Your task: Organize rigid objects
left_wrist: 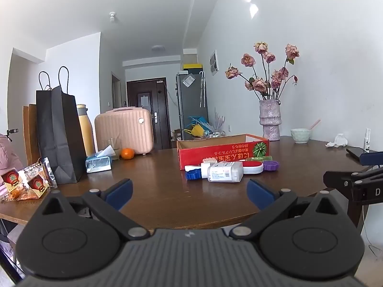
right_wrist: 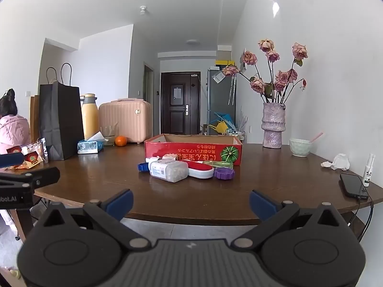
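Both claws spread wide, gripping nothing: left claw [left_wrist: 189, 195], right claw [right_wrist: 190, 202]. Well ahead on the surface [right_wrist: 215, 198], clear plastic container [right_wrist: 168, 171] among small items before red box [right_wrist: 194, 149].

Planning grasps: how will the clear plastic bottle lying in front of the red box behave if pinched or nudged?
The clear plastic bottle looks rigid, so it probably won't buckle. It appears flat-sided and lies on its side, so rolling seems unlikely. Contents look small and loose, so weight may shift.

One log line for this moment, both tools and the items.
left tool: open, empty | right tool: open, empty | small items: on table, before red box
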`<state>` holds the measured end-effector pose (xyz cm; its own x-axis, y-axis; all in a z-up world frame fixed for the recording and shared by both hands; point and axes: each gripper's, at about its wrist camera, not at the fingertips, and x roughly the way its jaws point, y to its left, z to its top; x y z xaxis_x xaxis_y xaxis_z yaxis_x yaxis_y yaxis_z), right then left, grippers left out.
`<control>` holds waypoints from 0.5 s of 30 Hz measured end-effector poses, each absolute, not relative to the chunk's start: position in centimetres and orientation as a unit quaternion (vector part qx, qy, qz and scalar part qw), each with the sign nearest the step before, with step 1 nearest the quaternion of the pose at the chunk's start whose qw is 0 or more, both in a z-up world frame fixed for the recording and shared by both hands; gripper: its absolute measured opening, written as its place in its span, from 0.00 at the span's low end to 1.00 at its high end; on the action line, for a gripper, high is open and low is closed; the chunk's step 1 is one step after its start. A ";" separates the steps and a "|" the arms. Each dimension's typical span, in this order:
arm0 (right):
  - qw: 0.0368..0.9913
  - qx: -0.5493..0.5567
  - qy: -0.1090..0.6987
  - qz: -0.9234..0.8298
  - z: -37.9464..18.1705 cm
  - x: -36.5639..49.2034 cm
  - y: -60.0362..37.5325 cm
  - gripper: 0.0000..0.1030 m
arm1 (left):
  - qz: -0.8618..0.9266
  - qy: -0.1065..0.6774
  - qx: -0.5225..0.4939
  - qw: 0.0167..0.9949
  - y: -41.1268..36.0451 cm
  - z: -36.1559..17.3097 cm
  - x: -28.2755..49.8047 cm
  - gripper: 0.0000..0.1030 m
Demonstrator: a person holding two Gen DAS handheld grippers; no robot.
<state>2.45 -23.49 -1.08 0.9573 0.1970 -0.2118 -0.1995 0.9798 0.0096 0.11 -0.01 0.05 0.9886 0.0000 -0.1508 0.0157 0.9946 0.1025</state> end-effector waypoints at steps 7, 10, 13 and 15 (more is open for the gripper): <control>0.989 -0.004 0.111 0.100 -1.2 2.6 -23.5 1.00 | -0.004 0.066 0.053 0.996 0.0 0.1 0.0 1.00; 0.989 -0.001 0.111 0.097 -1.2 2.5 -23.5 1.00 | -0.005 0.066 0.051 0.996 -0.1 0.3 -0.1 1.00; 0.989 0.003 0.111 0.095 -1.3 2.9 -23.9 1.00 | -0.007 0.067 0.052 0.996 -0.1 0.4 -0.1 1.00; 0.989 0.005 0.112 0.095 -1.4 2.9 -23.8 1.00 | -0.008 0.066 0.052 0.996 0.0 0.4 0.0 1.00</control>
<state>2.91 -23.83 -1.37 0.9572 0.1882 -0.2197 -0.1859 0.9821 0.0313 -0.05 -0.01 0.42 0.9913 -0.0085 -0.1315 0.0221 0.9945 0.1021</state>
